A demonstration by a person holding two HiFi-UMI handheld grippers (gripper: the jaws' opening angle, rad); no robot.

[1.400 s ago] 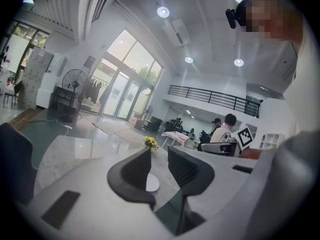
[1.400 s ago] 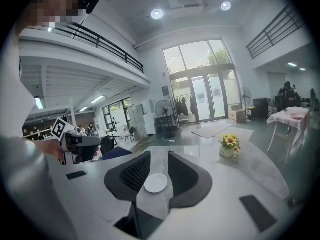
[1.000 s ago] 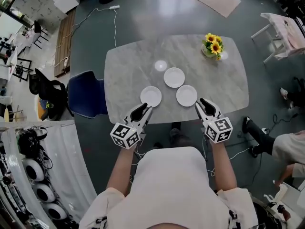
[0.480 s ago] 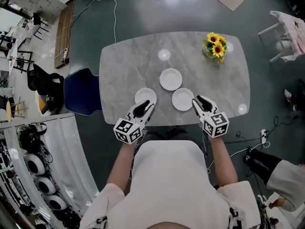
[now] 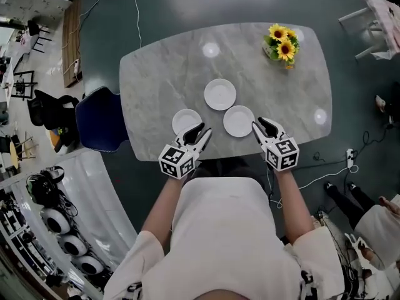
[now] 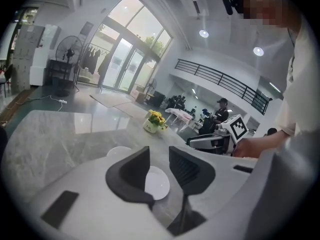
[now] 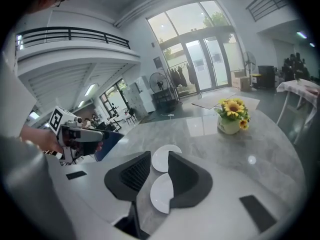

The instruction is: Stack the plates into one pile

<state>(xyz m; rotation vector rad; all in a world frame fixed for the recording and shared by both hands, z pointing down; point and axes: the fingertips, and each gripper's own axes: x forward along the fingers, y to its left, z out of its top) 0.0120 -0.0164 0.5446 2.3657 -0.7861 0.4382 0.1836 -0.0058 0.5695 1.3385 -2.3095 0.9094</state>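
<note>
Three white plates lie apart on the grey marble table (image 5: 156,74): a left plate (image 5: 185,120), a far middle plate (image 5: 220,94) and a right plate (image 5: 237,120). My left gripper (image 5: 203,130) hangs at the near right rim of the left plate. Its jaws have just been opening and nothing is between them. Through its gap (image 6: 158,154) I see a plate (image 6: 157,183) lying on the table, with another plate (image 6: 119,152) further left. My right gripper (image 5: 260,123) stands open beside the right plate's near right rim. Its jaws (image 7: 159,159) frame the right plate (image 7: 161,194) and the middle plate (image 7: 164,158), touching neither.
A vase of sunflowers (image 5: 280,43) stands at the table's far right. A blue chair (image 5: 99,119) is at the table's left end. Cables run over the floor (image 5: 325,174) to the right. The table's near edge runs just below both grippers.
Both grippers have moved forward and down from the table's near edge, up to the two nearest plates. The plates have not moved.
</note>
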